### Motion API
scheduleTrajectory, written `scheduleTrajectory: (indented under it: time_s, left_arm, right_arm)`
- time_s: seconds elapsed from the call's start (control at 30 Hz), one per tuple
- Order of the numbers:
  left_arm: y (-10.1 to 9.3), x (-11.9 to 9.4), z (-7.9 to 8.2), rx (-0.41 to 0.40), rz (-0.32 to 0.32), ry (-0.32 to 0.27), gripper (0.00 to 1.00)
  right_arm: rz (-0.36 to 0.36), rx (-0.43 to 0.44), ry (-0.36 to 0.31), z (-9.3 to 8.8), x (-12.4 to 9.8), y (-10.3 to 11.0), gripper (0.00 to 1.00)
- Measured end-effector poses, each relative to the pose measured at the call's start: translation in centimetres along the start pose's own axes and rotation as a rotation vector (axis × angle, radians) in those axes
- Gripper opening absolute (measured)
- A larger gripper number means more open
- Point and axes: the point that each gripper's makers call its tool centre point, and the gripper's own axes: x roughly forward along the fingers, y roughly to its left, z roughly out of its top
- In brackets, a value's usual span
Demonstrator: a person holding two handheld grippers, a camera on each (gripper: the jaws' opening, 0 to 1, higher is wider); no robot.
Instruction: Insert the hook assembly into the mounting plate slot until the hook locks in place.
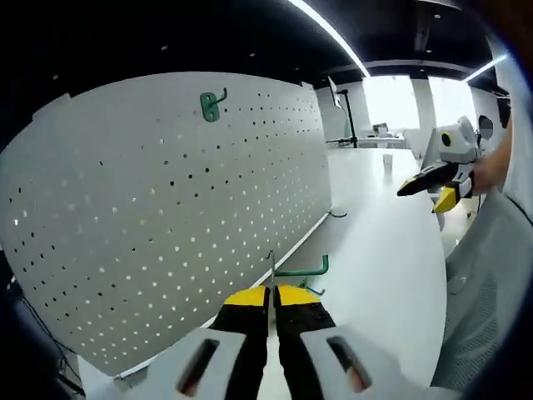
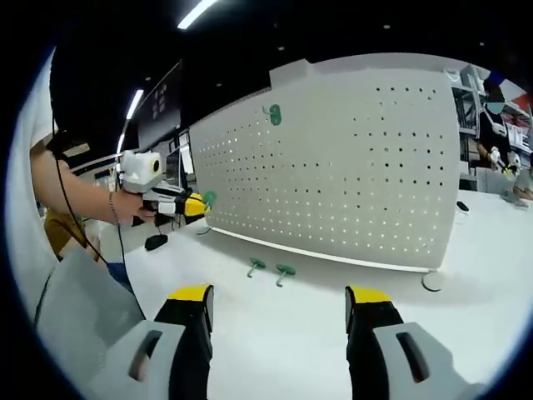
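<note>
Gripping green hook [image 1: 301,271], left tongs [image 1: 272,293] closed, pegboard [image 1: 166,208] beside

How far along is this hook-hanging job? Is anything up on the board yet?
One green hook already hangs high on the white pegboard. The left gripper is shut on another green hook, held near the board's foot and not yet inserted. Two more hooks lie on the table. The right gripper is open.
</note>
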Motion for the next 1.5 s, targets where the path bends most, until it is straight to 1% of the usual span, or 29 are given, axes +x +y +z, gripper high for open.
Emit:
scheduleTrajectory:
  time_s: [0.03, 0.1, 0.17, 0.27, 0.43, 0.6, 0.67, 0.73, 0.83, 0.9, 1.07, 1.27, 1.37, 1.43, 1.5]
  left_arm:
    - [0.0, -0.1, 0.2, -0.024, 0.008, -0.014, 0.02]
    - [0.1, -0.4, 0.6, -0.025, 0.022, -0.031, 0.02]
    - [-0.1, -0.7, 1.4, -0.063, 0.031, -0.069, 0.02]
    - [-0.3, -1.2, 2.2, -0.084, 0.045, -0.108, 0.02]
    - [-0.5, -2.0, 3.3, -0.096, 0.061, -0.153, 0.02]
    - [-0.8, -2.6, 3.9, -0.107, 0.068, -0.175, 0.02]
    - [-0.9, -3.0, 4.4, -0.123, 0.074, -0.202, 0.02]
    - [-0.9, -3.3, 4.5, -0.128, 0.081, -0.208, 0.02]
    - [-1.0, -4.0, 5.2, -0.148, 0.092, -0.242, 0.02]
    - [-1.1, -4.3, 5.5, -0.156, 0.094, -0.253, 0.02]
    - [-0.8, -5.1, 6.3, -0.170, 0.121, -0.287, 0.02]
    - [-0.9, -4.9, 5.9, -0.167, 0.121, -0.277, 0.02]
    - [-0.9, -4.9, 5.9, -0.174, 0.122, -0.280, 0.02]
    - [-0.9, -4.9, 6.0, -0.185, 0.122, -0.285, 0.02]
    - [-0.9, -4.8, 5.9, -0.179, 0.122, -0.281, 0.02]
  right_arm:
    - [0.002, 0.000, -0.001, 0.1, 0.0, 0.1, 0.62]
    - [0.005, 0.001, -0.001, 0.1, 0.0, 0.1, 0.62]
    - [0.009, -0.002, -0.001, 0.2, 0.1, 0.3, 0.62]
    - [0.013, -0.003, -0.002, 0.3, 0.1, 0.3, 0.62]
    - [0.023, -0.005, -0.007, 0.5, 0.3, 0.6, 0.61]
    - [0.030, 0.001, -0.014, 0.7, 0.4, 0.9, 0.61]
    - [0.030, 0.002, -0.016, 0.7, 0.4, 0.9, 0.61]
    - [0.030, 0.007, -0.018, 0.7, 0.4, 0.9, 0.61]
    - [0.029, 0.011, -0.015, 0.6, 0.4, 0.9, 0.61]
    - [0.030, 0.010, -0.017, 0.6, 0.4, 1.0, 0.61]
    - [0.029, 0.012, -0.015, 0.6, 0.4, 0.9, 0.61]
    - [0.034, 0.009, -0.014, 0.7, 0.6, 1.0, 0.61]
    - [0.038, 0.007, -0.018, 1.1, 0.6, 1.1, 0.61]
    - [0.048, 0.004, -0.031, 1.6, 0.7, 1.3, 0.61]
    - [0.064, -0.004, -0.048, 2.0, 0.7, 1.6, 0.60]
